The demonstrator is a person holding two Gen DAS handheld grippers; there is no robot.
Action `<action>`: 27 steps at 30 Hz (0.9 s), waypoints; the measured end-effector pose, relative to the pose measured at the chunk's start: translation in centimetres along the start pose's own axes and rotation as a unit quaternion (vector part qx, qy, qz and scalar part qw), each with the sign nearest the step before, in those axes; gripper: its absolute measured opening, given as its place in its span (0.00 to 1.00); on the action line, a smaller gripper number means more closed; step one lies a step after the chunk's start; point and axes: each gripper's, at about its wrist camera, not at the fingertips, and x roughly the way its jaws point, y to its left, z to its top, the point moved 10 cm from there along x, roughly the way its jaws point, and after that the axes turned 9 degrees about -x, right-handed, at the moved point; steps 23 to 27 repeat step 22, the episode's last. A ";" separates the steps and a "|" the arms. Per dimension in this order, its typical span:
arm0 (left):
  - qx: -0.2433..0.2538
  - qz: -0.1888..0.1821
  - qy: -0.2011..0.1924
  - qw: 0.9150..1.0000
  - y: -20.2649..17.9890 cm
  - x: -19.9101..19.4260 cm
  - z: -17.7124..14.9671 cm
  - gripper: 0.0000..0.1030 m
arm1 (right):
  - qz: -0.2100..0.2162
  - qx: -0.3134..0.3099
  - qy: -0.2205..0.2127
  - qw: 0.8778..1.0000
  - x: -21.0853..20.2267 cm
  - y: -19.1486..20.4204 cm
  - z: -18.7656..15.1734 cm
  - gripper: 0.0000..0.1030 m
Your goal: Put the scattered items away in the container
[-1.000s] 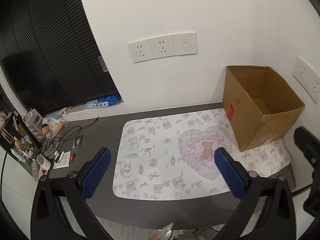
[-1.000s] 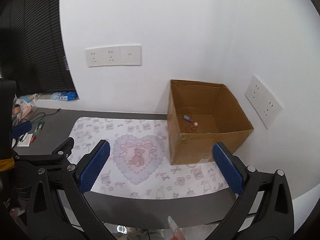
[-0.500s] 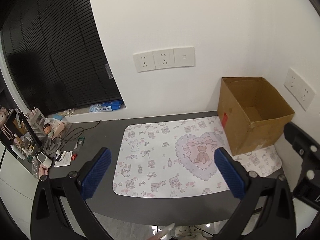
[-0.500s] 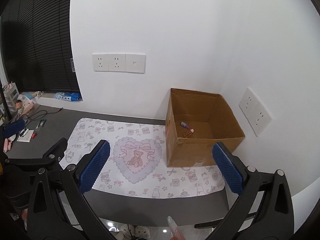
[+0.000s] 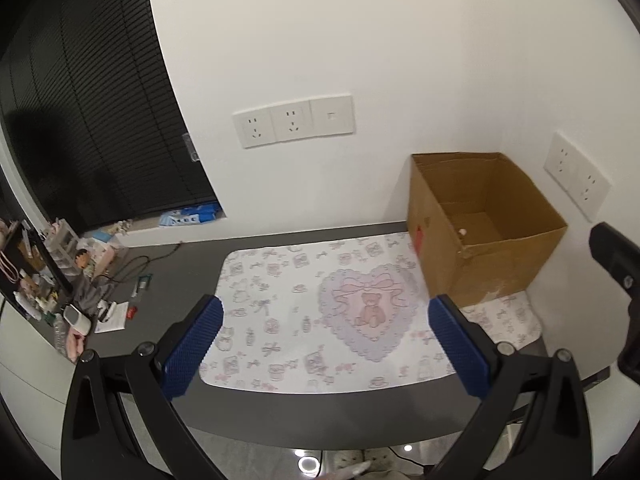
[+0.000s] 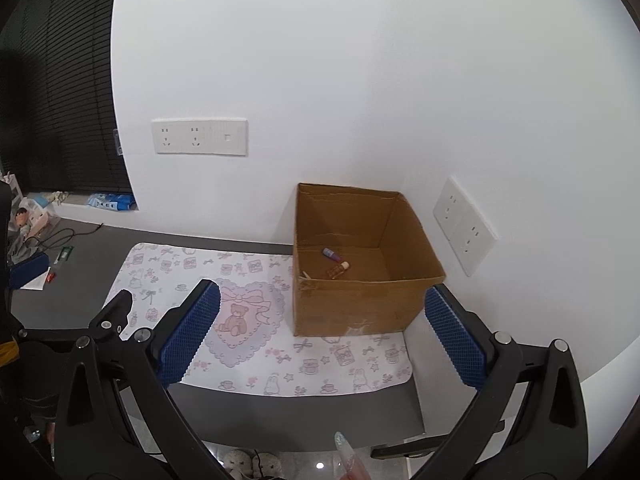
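On the patterned mat [image 6: 280, 368], an open brown cardboard box [image 6: 360, 304] holds small bottles [image 6: 338, 264].

- The left gripper [image 5: 326, 346] has its two fingers spread wide apart, with nothing between them.
- Each of its fingers [image 5: 192, 346] carries a blue ribbed pad on a black frame, the pads facing one another.
- The right gripper [image 6: 322, 340] likewise has its fingers set far apart and holds nothing.
- Its blue-padded fingers [image 6: 454, 340] angle inward from black arms with silver screws.
- Both grippers are held above the desk's near edge, tilted downward, touching nothing.
- In the right wrist view the left gripper's black frame shows at the lower left; in the left wrist view the right gripper's body shows at the right edge.
- A fingertip [image 6: 346, 450] with a long, pale painted nail shows at the bottom edge of the right wrist view.
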 end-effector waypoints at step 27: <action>-0.003 -0.005 -0.022 1.000 -2.4 -0.5 0.2 1.00 | -0.008 0.007 0.013 1.000 0.9 -3.2 -1.4 1.00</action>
